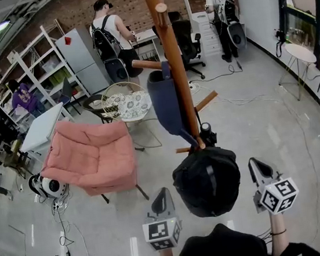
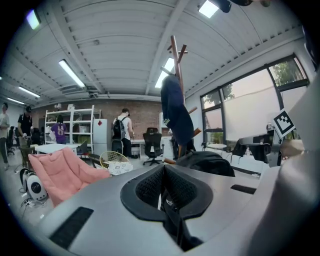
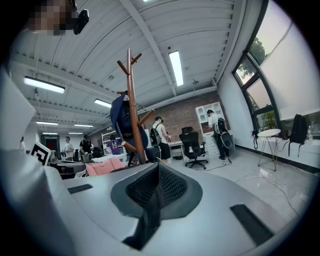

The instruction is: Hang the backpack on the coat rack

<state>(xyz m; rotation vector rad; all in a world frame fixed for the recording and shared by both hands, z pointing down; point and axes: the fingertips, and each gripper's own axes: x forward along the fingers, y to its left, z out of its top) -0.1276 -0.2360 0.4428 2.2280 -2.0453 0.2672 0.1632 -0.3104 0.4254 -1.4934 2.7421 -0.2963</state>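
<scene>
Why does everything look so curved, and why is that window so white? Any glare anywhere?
Head view: the wide lens bows straight lines, and light glares as streaks on the glossy floor. Right gripper view: the window is washed out near white, the coat rack sharp. Left gripper view: ceiling beams curve; the tube light burns bright.

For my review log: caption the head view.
Black backpack at the wooden coat rack; left claw and right claw shut, empty.

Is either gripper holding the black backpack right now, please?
No: both the left gripper and the right gripper are shut on nothing, one on each side of the black backpack, clear of it.
</scene>
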